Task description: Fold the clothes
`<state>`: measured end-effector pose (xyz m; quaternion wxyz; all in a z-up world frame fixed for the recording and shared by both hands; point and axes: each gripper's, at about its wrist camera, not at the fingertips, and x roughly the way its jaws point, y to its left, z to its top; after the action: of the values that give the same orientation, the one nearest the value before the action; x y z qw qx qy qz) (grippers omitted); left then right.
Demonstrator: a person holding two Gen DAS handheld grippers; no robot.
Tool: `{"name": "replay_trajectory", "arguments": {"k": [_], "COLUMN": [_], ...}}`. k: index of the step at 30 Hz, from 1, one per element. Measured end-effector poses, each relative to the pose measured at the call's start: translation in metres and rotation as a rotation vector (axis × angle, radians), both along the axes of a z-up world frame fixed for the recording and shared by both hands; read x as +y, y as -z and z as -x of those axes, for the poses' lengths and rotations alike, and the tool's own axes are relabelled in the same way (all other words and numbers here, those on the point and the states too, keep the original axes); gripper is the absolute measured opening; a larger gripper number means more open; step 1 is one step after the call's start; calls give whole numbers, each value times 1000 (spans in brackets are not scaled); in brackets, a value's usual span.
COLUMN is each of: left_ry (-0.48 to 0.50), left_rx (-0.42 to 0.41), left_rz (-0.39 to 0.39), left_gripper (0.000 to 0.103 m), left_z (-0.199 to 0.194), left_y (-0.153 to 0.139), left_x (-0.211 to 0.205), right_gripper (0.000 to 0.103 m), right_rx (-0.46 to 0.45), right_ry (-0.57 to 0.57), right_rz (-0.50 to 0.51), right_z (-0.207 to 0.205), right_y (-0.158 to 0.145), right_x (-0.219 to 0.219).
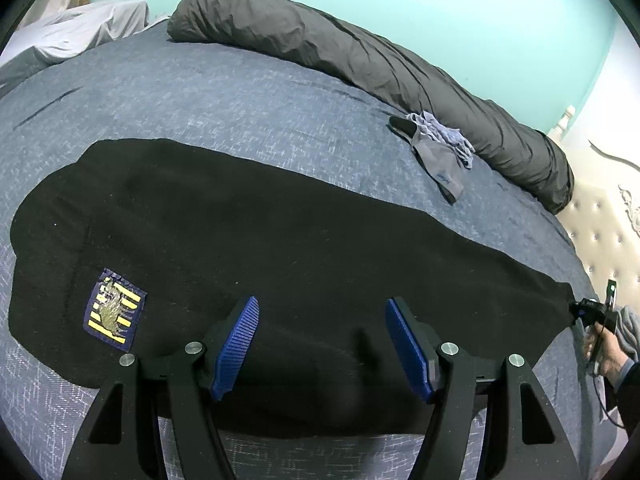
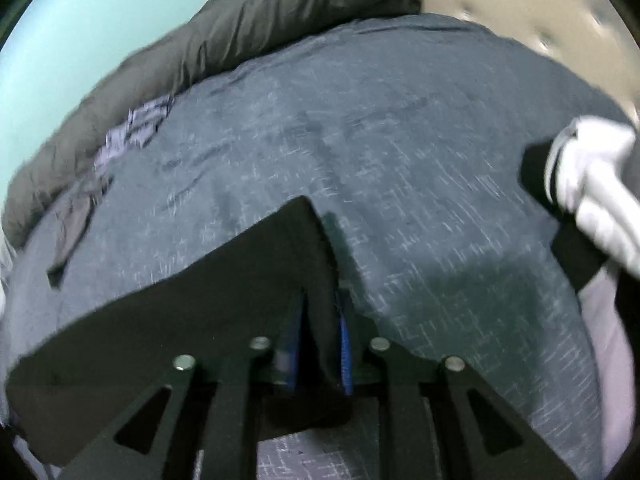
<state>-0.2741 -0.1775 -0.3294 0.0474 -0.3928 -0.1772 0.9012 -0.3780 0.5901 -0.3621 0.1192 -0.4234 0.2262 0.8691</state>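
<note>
Left wrist view shows you the black garment spread flat across the blue bed, running from lower left to the far right edge. A blue and yellow patch sits on its left part. Your left gripper hovers over the garment's near edge with its blue fingers wide apart and nothing between them. At the far right, your right gripper pinches the garment's narrow end, and your hand shows behind it.

From the right wrist view, which is blurred, your right gripper has its fingers narrow, with a fold of the black garment caught between them. The garment's corner rises to a point just ahead of the fingers, and the rest trails off to the left over the bed.

Beyond the garment, a small grey and pale blue heap of clothes lies near a long dark grey rolled duvet along the bed's far side. A white sheet is bunched at the upper left, a tufted headboard stands to the right, and the wall is turquoise. White and black fabric lies at the right edge of the right wrist view.
</note>
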Motion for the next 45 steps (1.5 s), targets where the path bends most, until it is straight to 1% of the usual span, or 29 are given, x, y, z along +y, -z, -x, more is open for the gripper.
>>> {"name": "replay_trajectory", "arguments": {"k": [1, 2, 3, 5, 11, 16, 17, 18, 19, 21, 24, 26, 33, 36, 39, 42, 45], "left_ry": [-2, -2, -3, 0, 3, 1, 1, 0, 1, 3, 1, -2, -9, -15, -17, -14, -5], "left_rx": [0, -1, -2, -3, -3, -2, -2, -2, -2, -2, 0, 1, 19, 24, 26, 26, 29], "left_rz": [-1, 0, 1, 7, 9, 7, 6, 5, 5, 7, 8, 8, 7, -1, -19, -31, -31], "left_gripper": [70, 70, 70, 70, 71, 71, 71, 71, 71, 71, 71, 71, 71, 71, 71, 71, 71], "left_z": [0, 0, -1, 0, -1, 0, 0, 0, 1, 1, 0, 0, -5, -7, -9, -9, -10], "left_y": [0, 0, 0, 0, 1, 0, 0, 0, 0, 0, -1, -1, -9, -12, -13, -14, -15], "left_x": [0, 0, 1, 2, 3, 4, 3, 3, 4, 4, 3, 2, 2, 0, -1, -1, 2], "right_gripper": [29, 39, 46, 53, 54, 56, 51, 35, 26, 18, 14, 12, 8, 7, 7, 7, 7], "right_rx": [11, 16, 23, 40, 52, 29, 33, 40, 39, 27, 52, 74, 130, 157, 170, 165, 168], "right_ry": [21, 34, 41, 31, -42, -81, -85, -90, -100, -121, -130, -131, -108, -73, -45, -56, -50], "right_rz": [34, 71, 111, 165, 213, 168, 169, 179, 170, 128, 84, 58, 13, -15, -49, -113, -123], "right_z": [-4, -7, -9, -13, -19, -12, -11, -11, -10, -7, -9, -11, -17, -21, -28, -34, -42], "right_y": [2, 4, 6, 8, 9, 10, 10, 8, 7, 2, -17, -32, -92, -120, -148, -174, -185], "right_x": [6, 10, 14, 17, 7, -11, -12, -13, -16, -25, -29, -28, -11, -3, 11, 18, 27]}}
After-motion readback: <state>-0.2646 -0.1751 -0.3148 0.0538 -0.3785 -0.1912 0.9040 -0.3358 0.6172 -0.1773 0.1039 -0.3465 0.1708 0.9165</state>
